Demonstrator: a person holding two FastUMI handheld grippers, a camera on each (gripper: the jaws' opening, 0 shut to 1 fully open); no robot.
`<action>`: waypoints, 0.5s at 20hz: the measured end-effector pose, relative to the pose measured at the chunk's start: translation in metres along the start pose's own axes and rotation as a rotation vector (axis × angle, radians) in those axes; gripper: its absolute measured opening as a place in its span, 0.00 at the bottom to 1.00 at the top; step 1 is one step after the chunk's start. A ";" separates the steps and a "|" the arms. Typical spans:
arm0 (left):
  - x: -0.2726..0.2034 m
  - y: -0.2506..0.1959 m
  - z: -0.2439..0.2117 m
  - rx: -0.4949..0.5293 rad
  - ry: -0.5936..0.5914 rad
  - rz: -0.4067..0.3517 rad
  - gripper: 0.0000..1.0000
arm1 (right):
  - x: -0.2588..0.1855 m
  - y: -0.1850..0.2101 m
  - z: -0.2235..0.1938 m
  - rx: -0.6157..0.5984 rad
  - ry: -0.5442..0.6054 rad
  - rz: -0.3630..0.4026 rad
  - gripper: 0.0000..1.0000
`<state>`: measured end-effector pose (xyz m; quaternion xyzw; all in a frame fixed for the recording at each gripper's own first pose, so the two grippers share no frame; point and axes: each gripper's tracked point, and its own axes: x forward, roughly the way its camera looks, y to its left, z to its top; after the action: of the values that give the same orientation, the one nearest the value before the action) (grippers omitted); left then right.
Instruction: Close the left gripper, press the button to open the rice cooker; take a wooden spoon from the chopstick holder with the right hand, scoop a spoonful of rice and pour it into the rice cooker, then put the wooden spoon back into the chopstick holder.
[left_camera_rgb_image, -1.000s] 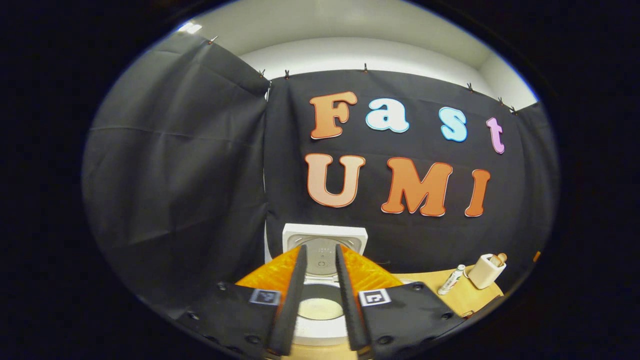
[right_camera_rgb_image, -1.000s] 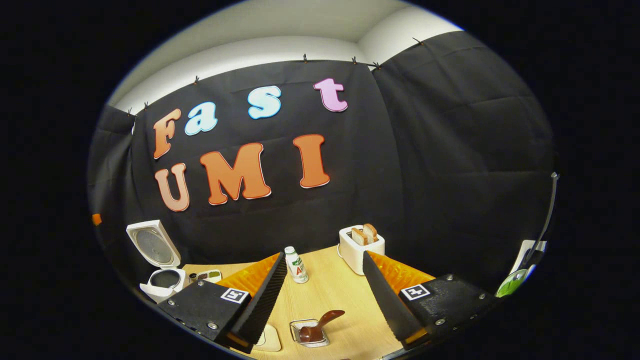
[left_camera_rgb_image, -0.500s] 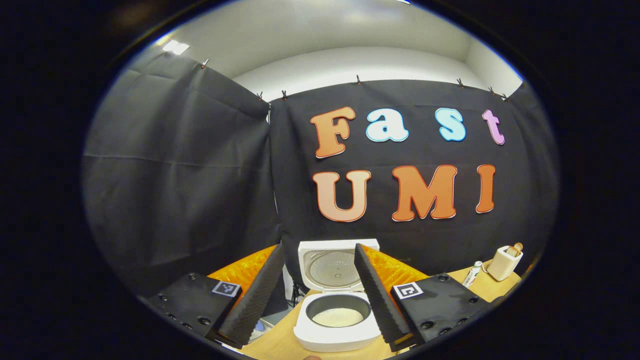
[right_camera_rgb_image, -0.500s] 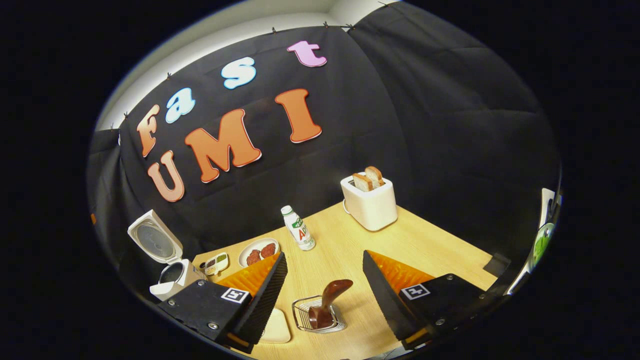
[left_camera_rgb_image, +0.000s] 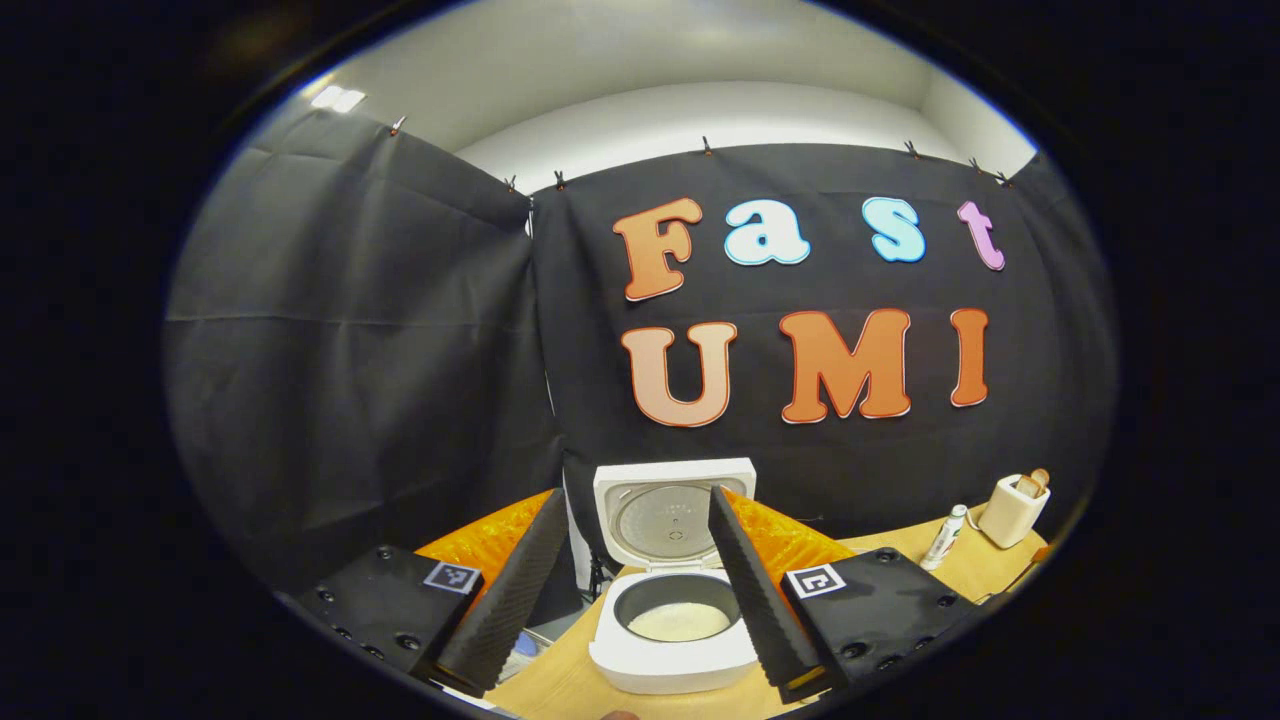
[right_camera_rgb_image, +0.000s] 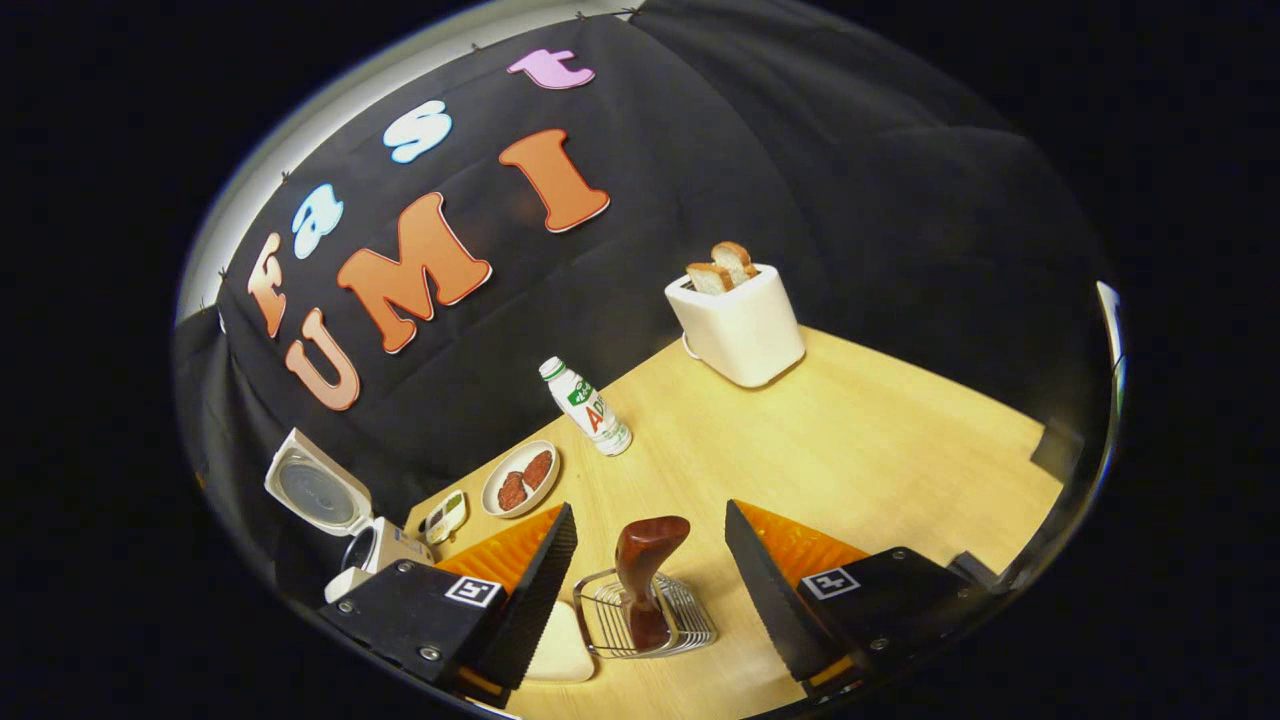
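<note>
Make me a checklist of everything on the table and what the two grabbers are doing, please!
Surface: wooden table, looks dry.
Job's things: rice cooker lid up, pot showing; wooden spoon standing in the wire chopstick holder.
Clutter: toaster with bread, bottle, plate of food, small dish.
Grippers: left gripper open before the cooker; right gripper open, fingers either side of the spoon, not touching.
Cables: nothing seen.
Surroundings: black cloth walls.

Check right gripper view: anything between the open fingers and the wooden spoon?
Nothing: right gripper is open, wooden spoon stands in the chopstick holder between its fingers, untouched.
</note>
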<state>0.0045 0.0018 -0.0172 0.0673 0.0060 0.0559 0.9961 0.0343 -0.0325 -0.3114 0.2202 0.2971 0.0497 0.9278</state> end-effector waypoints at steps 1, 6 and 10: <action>0.001 -0.002 -0.001 0.003 0.002 -0.005 1.00 | 0.002 -0.001 -0.003 0.042 0.010 0.014 0.89; 0.002 -0.002 -0.012 -0.017 0.024 0.008 1.00 | 0.014 0.001 -0.012 0.169 0.052 0.074 0.61; 0.005 0.001 -0.022 -0.048 0.051 0.030 1.00 | 0.021 0.007 -0.010 0.210 0.071 0.105 0.39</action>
<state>0.0086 0.0063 -0.0393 0.0418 0.0289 0.0725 0.9961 0.0466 -0.0181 -0.3267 0.3295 0.3215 0.0748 0.8846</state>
